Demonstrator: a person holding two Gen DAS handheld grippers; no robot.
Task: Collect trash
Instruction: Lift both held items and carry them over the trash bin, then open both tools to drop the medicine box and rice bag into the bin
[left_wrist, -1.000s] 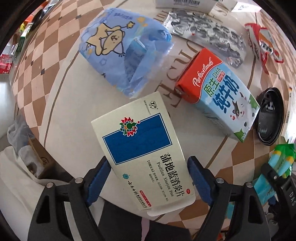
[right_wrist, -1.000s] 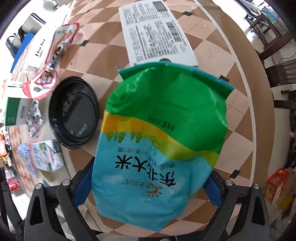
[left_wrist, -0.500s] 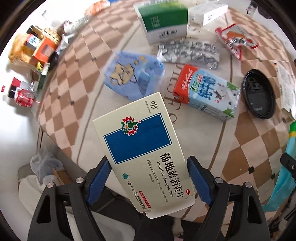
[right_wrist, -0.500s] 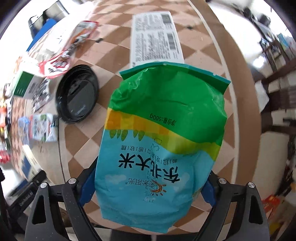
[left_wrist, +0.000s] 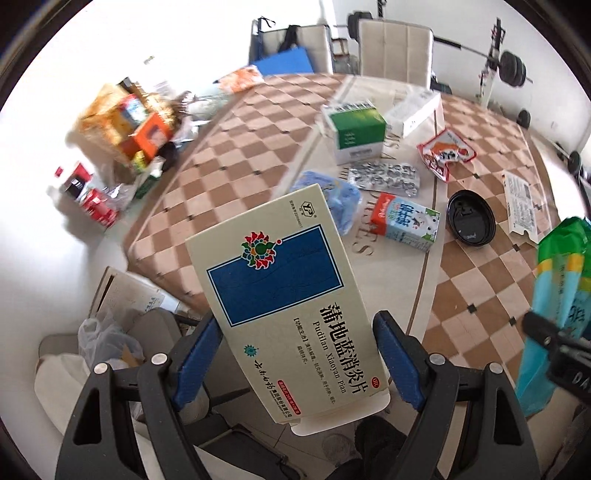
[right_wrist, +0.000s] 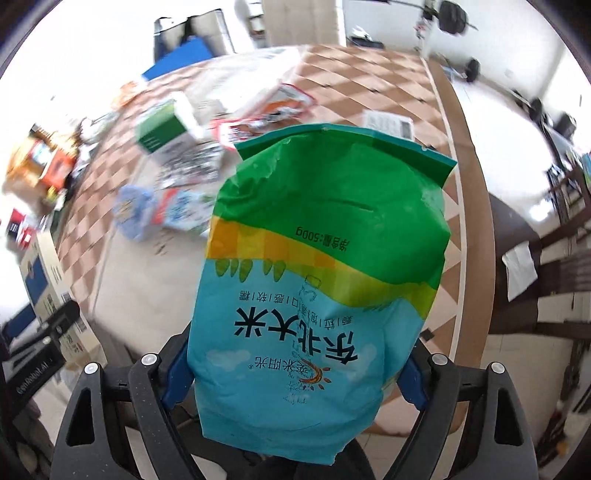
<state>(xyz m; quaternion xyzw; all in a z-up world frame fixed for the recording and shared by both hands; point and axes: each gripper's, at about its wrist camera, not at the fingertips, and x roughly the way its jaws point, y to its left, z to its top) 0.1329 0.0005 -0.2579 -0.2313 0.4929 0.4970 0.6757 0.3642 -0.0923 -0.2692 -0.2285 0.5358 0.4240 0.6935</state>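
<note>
My left gripper (left_wrist: 293, 354) is shut on a cream medicine box with a blue panel (left_wrist: 284, 295), held well above and in front of the checkered table (left_wrist: 236, 155). My right gripper (right_wrist: 295, 373) is shut on a green and blue rice bag (right_wrist: 321, 258), also lifted off the table. The rice bag also shows at the right edge of the left wrist view (left_wrist: 554, 295). The medicine box also shows at the left of the right wrist view (right_wrist: 48, 291).
On the table lie a milk carton (left_wrist: 404, 221), a blue plastic bag (left_wrist: 332, 199), a foil blister sheet (left_wrist: 384, 175), a green box (left_wrist: 356, 129), a red snack wrapper (left_wrist: 445, 151), a black lid (left_wrist: 470, 218) and a flattened white carton (left_wrist: 521, 205). A cardboard box and plastic bag (left_wrist: 107, 325) sit on the floor at left.
Both grippers have risen and pulled back from the table with their items still held. The table now looks far smaller and the room behind it shows.
</note>
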